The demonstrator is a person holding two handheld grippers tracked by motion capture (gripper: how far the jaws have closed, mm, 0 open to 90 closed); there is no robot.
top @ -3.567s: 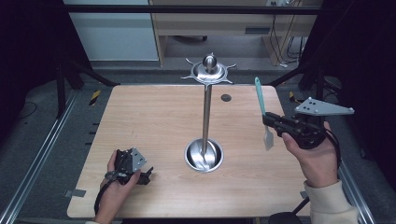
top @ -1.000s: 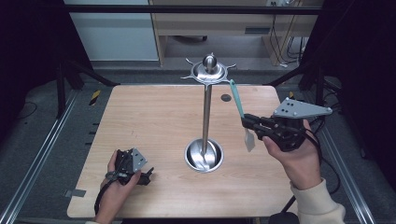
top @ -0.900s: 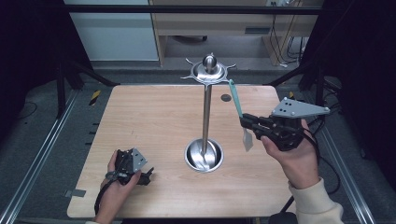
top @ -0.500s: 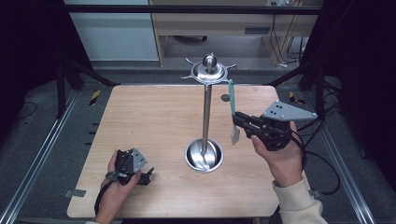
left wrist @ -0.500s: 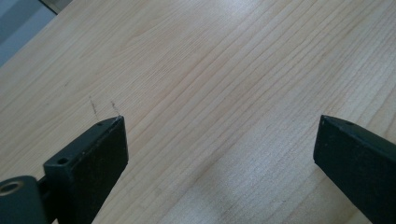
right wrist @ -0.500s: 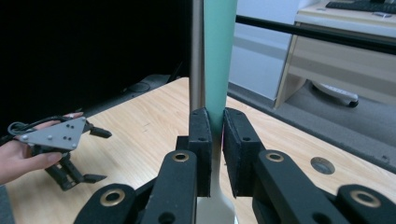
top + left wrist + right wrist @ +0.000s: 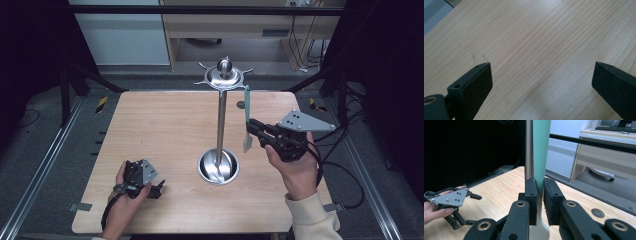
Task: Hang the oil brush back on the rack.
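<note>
Right hand-held gripper [image 7: 254, 125] is clamped on a teal-handled utensil [image 7: 246, 104], jaws pinching the handle low down, just above the pale head, which shows at the bottom of the right gripper view [image 7: 539, 228]. The utensil is held upright, handle end up, just right of the steel rack pole [image 7: 220, 127] near the counter [image 7: 150, 125] centre. The handle top sits close under the rack's hooked crown [image 7: 224, 77], probably so a hole in the handle end can be slipped over a hook; the low grip leaves that end free. Whether it touches a hook I cannot tell. Rack base [image 7: 218, 166] is a round dish, mid-counter. Left hand-held gripper [image 7: 155, 189] rests near the front left corner, jaws wide apart with nothing between them, parked out of the way.
</note>
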